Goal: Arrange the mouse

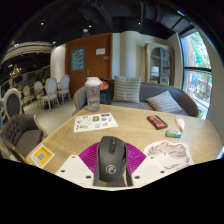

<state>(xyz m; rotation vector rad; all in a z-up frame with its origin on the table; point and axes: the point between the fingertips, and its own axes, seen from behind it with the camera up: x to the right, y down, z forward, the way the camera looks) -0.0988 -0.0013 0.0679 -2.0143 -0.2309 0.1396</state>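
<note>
Right up close, a black mouse [112, 160] sits between the two fingers of the gripper [111, 176]. One white finger [73, 169] is on its left and the other is on its right. The pink pads [91, 158] on the inner faces show on both sides of the mouse, close to it. I cannot tell if they press on the mouse or just stand beside it, so I cannot say if the gripper is gripping it or loose.

The mouse points away, toward the far side of a round wooden table [130, 132]. Its scroll wheel is on top, near the front end.

Just to the right of the mouse lies a white flat thing with a wavy edge [167, 153]. To the left, near the table's rim, is a small yellow card [42, 155]. Beyond the mouse, farther across the table, lies a white sheet with pictures [95, 122]. Behind that sheet stands a clear cup with a lid [93, 94]. Off to the right are a dark red and black thing [157, 122] and a small light thing [176, 128], well apart from the mouse.

Past the table is a grey sofa [150, 96] with pillows. A grey chair [18, 131] stands at the left side of the table. More chairs line up farther back on the left. A big window [198, 62] is on the right.
</note>
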